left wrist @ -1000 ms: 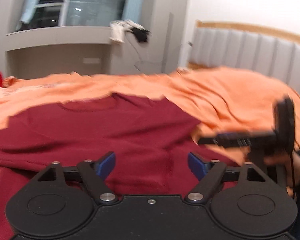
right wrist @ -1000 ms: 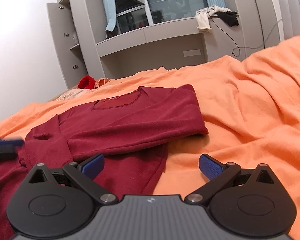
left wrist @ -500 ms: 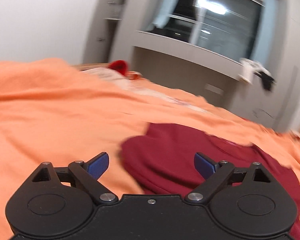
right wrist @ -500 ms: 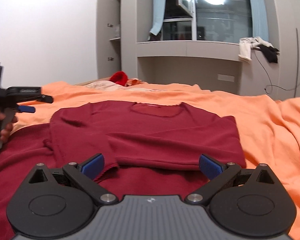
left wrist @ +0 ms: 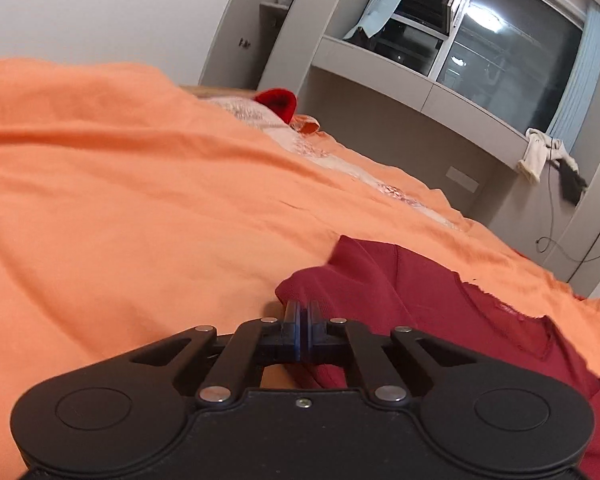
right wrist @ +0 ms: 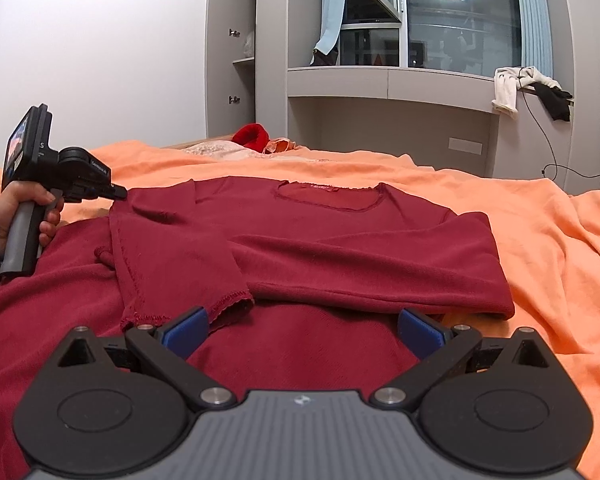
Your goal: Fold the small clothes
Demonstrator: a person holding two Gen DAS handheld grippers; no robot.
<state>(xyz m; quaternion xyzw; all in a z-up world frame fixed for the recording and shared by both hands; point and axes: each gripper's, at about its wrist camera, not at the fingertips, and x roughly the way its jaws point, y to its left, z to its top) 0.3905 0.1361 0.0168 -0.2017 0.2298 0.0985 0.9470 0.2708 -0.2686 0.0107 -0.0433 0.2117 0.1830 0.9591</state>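
Observation:
A dark red long-sleeved top [right wrist: 340,248] lies on the orange bedspread [right wrist: 560,240], neckline at the far side, both sleeves folded in over the body. In the left wrist view my left gripper [left wrist: 303,312] is shut on the top's [left wrist: 380,280] left shoulder edge. It also shows in the right wrist view [right wrist: 116,192] at the top's left shoulder, held by a hand. My right gripper [right wrist: 300,326] is open and empty, low over the top's hem, with a folded sleeve cuff [right wrist: 228,304] just beyond its left finger.
A bright red garment [right wrist: 252,136] and pale clothes [right wrist: 220,150] lie at the bed's far edge. Grey cabinets and a window ledge [right wrist: 388,80] stand behind, with white and black cloths [right wrist: 532,88] hanging off the ledge. The bedspread [left wrist: 120,200] stretches left of the top.
My left gripper moved to the top's left shoulder and shut on the edge. My right gripper swung left from the orange spread and now sits centred at the hem, still open.

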